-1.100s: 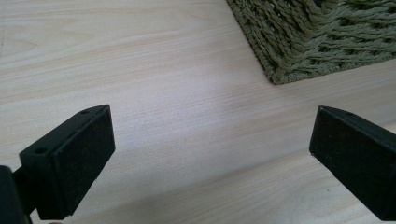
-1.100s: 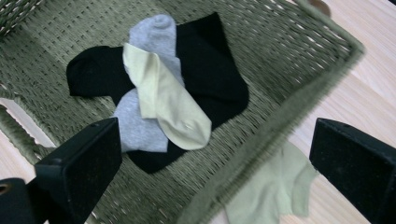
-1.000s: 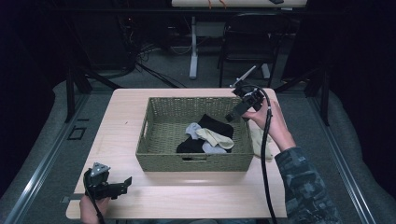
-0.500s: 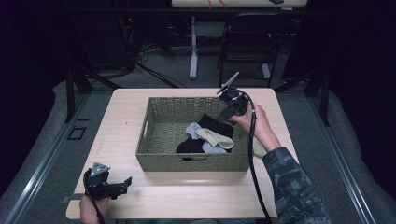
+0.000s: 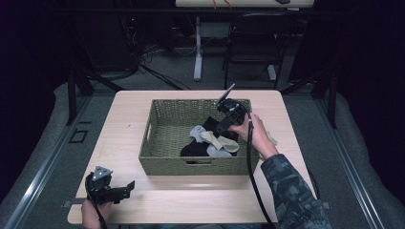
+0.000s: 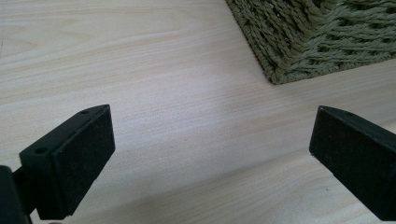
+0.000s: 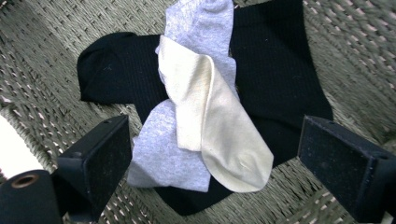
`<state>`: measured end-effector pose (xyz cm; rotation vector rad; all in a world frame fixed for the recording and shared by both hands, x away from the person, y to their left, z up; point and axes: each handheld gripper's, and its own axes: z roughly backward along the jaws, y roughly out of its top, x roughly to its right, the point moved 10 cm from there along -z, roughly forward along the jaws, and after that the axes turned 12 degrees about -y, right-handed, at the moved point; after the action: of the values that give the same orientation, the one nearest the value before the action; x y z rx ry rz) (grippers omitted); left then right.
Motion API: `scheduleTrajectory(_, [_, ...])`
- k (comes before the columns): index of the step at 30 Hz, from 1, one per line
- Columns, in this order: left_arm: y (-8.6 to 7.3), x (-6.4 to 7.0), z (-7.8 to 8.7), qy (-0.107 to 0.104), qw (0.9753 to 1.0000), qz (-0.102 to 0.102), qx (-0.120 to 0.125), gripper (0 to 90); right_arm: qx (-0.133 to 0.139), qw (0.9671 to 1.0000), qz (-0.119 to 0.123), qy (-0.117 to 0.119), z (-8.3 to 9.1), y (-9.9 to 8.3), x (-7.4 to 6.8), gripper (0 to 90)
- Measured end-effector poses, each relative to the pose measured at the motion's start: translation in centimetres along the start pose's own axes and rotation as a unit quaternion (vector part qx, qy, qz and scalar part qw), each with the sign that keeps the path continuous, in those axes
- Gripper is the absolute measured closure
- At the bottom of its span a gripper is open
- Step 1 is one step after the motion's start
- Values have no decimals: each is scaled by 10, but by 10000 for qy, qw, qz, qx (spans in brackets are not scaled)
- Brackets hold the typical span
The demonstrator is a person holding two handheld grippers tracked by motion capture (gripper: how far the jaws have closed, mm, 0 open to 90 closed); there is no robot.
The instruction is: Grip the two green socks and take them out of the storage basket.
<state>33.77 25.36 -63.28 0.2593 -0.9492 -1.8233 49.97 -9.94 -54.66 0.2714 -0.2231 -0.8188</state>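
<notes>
Socks lie in a loose pile on the floor of the woven basket (image 5: 165, 143), toward its right half. In the right gripper view the pile consists of a cream sock (image 7: 210, 126) on top, a grey sock (image 7: 187, 93) beneath and crossing it, and black socks (image 7: 275, 74) at the bottom, spread to both sides. The same pile appears in the high view, with the cream sock (image 5: 220, 141) lying across the black ones.

Right gripper (image 5: 224, 125): held over the right part of the basket, tilted down toward the pile. Its jaws stand wide apart and hold nothing; in the right gripper view the cream and grey socks sit between the two jaws, and whether the jaws touch the fabric cannot be told.

Left gripper (image 5: 125, 188): held low over the table (image 5: 124, 109) at its near left corner, well apart from the pile. Its jaws are wide open and empty. The left gripper view shows bare wood grain between the jaws, with a corner of the basket (image 6: 322, 37) at the upper right.

The basket stands at the centre of the table.
</notes>
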Motion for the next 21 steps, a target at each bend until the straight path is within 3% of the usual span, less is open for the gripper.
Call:
scheduleTrajectory(2, [0, 0, 0, 2, 10000, -4, -2, 2, -3, 10000, -97, 4, -5, 0, -3, 106])
scheduleTrajectory(3, [0, 0, 0, 2, 10000, -4, -2, 2, -39, 10000, 1, 4, -7, 0, -3, 112])
scheduleTrajectory(9, [0, 0, 0, -3, 10000, -5, 7, 2, -194, 9998, -26, 26, -21, -2, -9, 140])
scheduleTrajectory(16, [0, 0, 0, -15, 10000, -4, 6, 2, -475, 9988, 101, -11, -37, -5, -15, 176])
scheduleTrajectory(21, [0, 0, 0, -17, 10000, -4, 2, 2, -499, 9987, -29, -25, -46, -5, -19, 269])
